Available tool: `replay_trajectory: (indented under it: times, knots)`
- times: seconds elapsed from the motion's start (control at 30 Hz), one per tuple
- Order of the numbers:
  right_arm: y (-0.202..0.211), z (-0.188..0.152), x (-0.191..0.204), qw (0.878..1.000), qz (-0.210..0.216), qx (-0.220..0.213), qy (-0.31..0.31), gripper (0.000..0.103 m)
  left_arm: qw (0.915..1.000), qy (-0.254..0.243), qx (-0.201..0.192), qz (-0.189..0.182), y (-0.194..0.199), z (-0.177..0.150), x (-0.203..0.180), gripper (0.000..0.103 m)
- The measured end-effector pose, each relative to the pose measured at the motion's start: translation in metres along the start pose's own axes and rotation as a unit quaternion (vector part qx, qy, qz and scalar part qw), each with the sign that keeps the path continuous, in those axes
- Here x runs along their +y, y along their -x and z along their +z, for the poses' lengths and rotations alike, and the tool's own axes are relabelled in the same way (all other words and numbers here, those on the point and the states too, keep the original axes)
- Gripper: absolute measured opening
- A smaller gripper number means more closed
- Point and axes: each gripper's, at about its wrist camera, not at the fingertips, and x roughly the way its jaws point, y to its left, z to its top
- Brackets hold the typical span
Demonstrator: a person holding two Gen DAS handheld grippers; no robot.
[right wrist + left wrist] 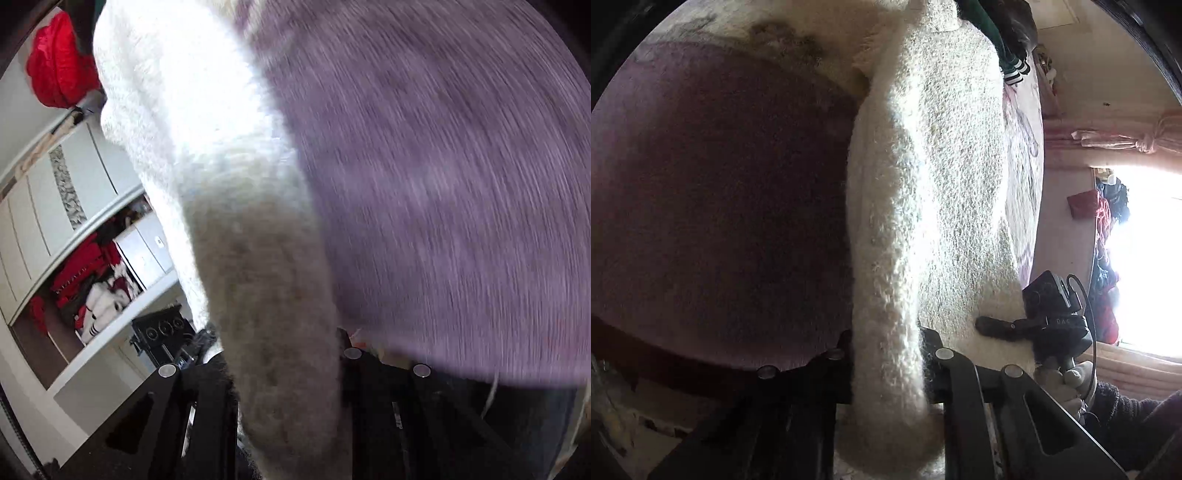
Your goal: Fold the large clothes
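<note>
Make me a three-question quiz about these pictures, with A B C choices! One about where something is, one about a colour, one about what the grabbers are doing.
1. Where is the red bundle in the right wrist view?
A. top left
B. bottom right
C. dead centre

2. What colour is the big fabric beside the fluffy sweater?
A. green
B. purple
C. orange

3. What is the left gripper doing?
A. hanging wide open over nothing
B. pinching a cup
C. clamped on the sweater

Answers:
1. A, the red bundle sits high at the left edge.
2. B, the purple fabric fills the frame beside the white sweater.
3. C, the left gripper has the sweater's fluffy edge squeezed between its fingers; the right gripper grips it too.
</note>
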Motion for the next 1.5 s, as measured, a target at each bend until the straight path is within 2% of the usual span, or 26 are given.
replay_trajectory:
  times: [0.1,0.2,0.23,0.33,0.43,0.47,0.53,0.63,0.7,0.77,0.8,0.83,0.9,0.97,1.0,1.1,1.2,1.27,1.3,1.33,1.37,1.43,1.5]
  knots:
    - [0.012,-0.027,0.008,1.000,0.018,0.016,-0.011,0.019,0.9997,0.020,-0.006,-0.015,0.023,-0.007,-0.013,0.012]
    - [0.031,-0.020,0.042,0.999,0.052,-0.009,0.008,0.019,0.9975,0.012,-0.053,-0.045,0.038,0.026,-0.038,0.012]
    - [0.048,-0.012,0.046,0.998,0.060,-0.019,0.020,0.019,0.9962,0.001,-0.067,-0.056,0.041,0.042,-0.049,0.012]
    - [0.069,0.029,0.092,0.994,0.086,-0.050,0.052,0.019,0.9910,-0.035,-0.108,-0.071,0.034,0.105,-0.072,0.012]
    - [0.079,0.086,0.134,0.991,0.086,-0.081,0.064,0.019,0.9880,-0.056,-0.128,-0.066,0.016,0.165,-0.084,0.012]
    - [0.081,0.110,0.145,0.990,0.078,-0.092,0.068,0.018,0.9883,-0.058,-0.125,-0.066,0.020,0.182,-0.071,0.012]
    - [0.086,0.145,0.148,0.991,0.068,-0.103,0.044,0.018,0.9913,-0.052,-0.110,-0.050,-0.005,0.220,-0.066,0.013]
    - [0.080,0.186,0.147,0.994,0.061,-0.089,-0.007,0.022,0.9982,-0.013,-0.052,-0.028,-0.029,0.252,-0.045,0.013]
    - [0.079,0.197,0.151,0.995,0.061,-0.071,-0.031,0.025,0.9991,0.013,-0.025,-0.033,-0.030,0.267,-0.042,0.015]
    - [0.087,0.201,0.160,0.995,0.078,-0.063,-0.019,0.033,0.9991,0.015,-0.019,-0.036,-0.018,0.266,-0.046,0.016]
    - [0.090,0.199,0.169,0.994,0.092,-0.060,-0.010,0.043,0.9989,0.011,-0.019,-0.042,-0.011,0.262,-0.049,0.018]
    - [0.089,0.197,0.179,0.994,0.098,-0.058,-0.001,0.049,0.9983,0.009,-0.020,-0.054,-0.004,0.260,-0.050,0.023]
    - [0.093,0.202,0.192,0.994,0.096,-0.058,0.016,0.053,0.9961,0.008,-0.030,-0.083,0.011,0.252,-0.054,0.041]
    - [0.092,0.205,0.207,0.994,0.089,-0.057,0.024,0.059,0.9927,0.013,-0.056,-0.106,0.026,0.249,-0.056,0.086]
    - [0.089,0.207,0.216,0.995,0.084,-0.057,0.027,0.063,0.9911,0.017,-0.072,-0.111,0.032,0.251,-0.055,0.092]
    - [0.085,0.215,0.233,0.994,0.087,-0.059,0.027,0.065,0.9908,0.026,-0.096,-0.092,0.041,0.258,-0.054,0.094]
    - [0.094,0.216,0.250,0.989,0.119,-0.074,0.046,0.070,0.9930,-0.013,-0.113,-0.033,0.040,0.263,-0.067,0.094]
    - [0.122,0.221,0.244,0.982,0.142,-0.098,0.077,0.070,0.9917,-0.043,-0.120,0.012,0.038,0.260,-0.076,0.094]
    - [0.131,0.220,0.248,0.981,0.132,-0.113,0.089,0.070,0.9901,-0.057,-0.124,0.034,0.037,0.257,-0.081,0.094]
    - [0.141,0.217,0.250,0.981,0.101,-0.132,0.105,0.070,0.9886,-0.069,-0.126,0.047,0.035,0.253,-0.084,0.094]
    - [0.149,0.213,0.251,0.979,0.056,-0.152,0.123,0.070,0.9872,-0.079,-0.126,0.056,0.030,0.252,-0.087,0.094]
    - [0.155,0.207,0.255,0.969,-0.050,-0.185,0.158,0.070,0.9827,-0.096,-0.136,0.082,0.029,0.241,-0.093,0.094]
    - [0.152,0.201,0.238,0.958,-0.122,-0.192,0.174,0.070,0.9782,-0.120,-0.138,0.098,0.020,0.234,-0.100,0.094]
